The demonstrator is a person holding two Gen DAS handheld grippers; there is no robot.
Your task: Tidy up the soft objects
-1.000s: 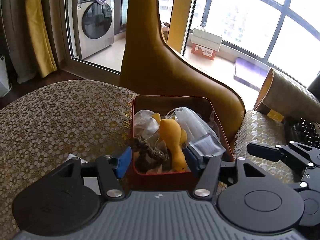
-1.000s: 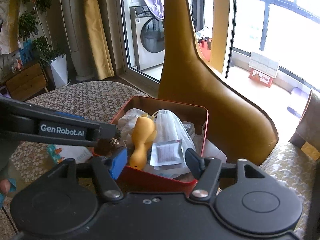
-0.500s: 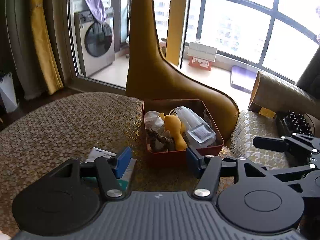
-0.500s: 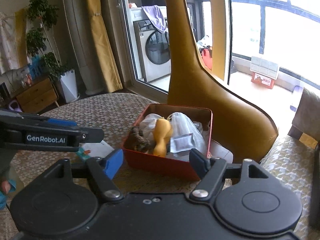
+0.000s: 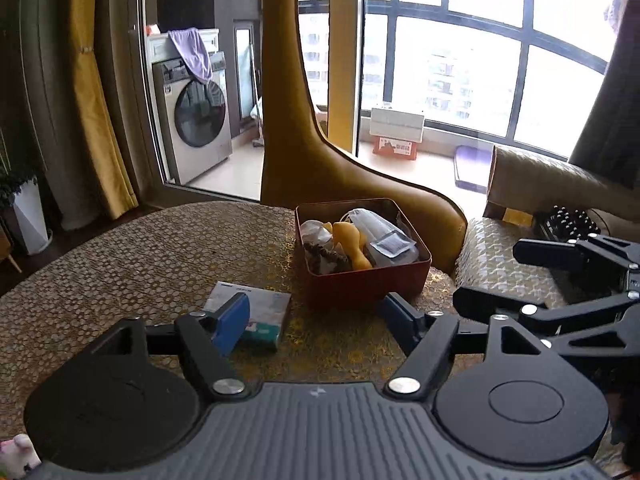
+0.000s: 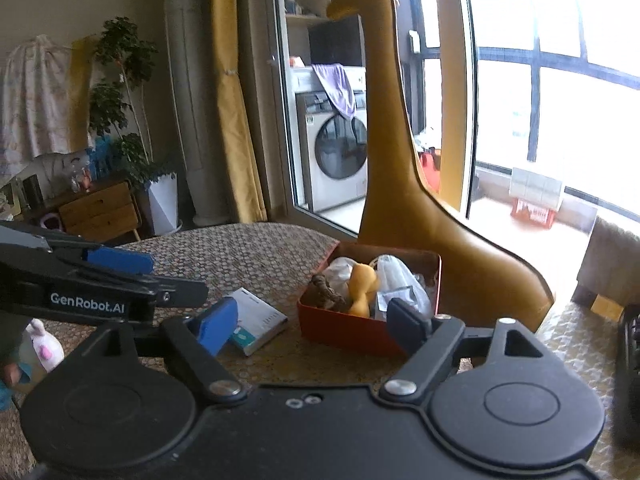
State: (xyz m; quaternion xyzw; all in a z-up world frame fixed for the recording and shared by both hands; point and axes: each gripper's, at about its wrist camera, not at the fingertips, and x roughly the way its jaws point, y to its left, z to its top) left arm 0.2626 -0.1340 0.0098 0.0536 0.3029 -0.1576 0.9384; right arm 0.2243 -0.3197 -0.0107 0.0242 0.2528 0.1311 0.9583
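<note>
Left wrist view: the left tool [image 5: 316, 318] hangs over the patterned worktop [image 5: 132, 264], its jaws apart and opening wider, with nothing between them. Just beyond its right finger sits the red box [image 5: 362, 280], holding the soft things: a yellow toy [image 5: 352, 240], a brown braided piece [image 5: 326, 258], and clear bags with a small white packet [image 5: 390, 244]. A small white-and-teal carton [image 5: 260, 312] lies flat on the worktop, partly behind the blue pad [image 5: 232, 322] of the left finger. The right tool [image 5: 536, 276] shows at the right edge, beside the box.

Right wrist view: the right tool [image 6: 312, 326] also has its jaws apart and opening, empty. The red box [image 6: 344, 330] lies ahead between its fingers, nearer the right one; the carton [image 6: 256, 320] is beside the left finger. The left tool [image 6: 148, 276] reaches in from the left.
</note>
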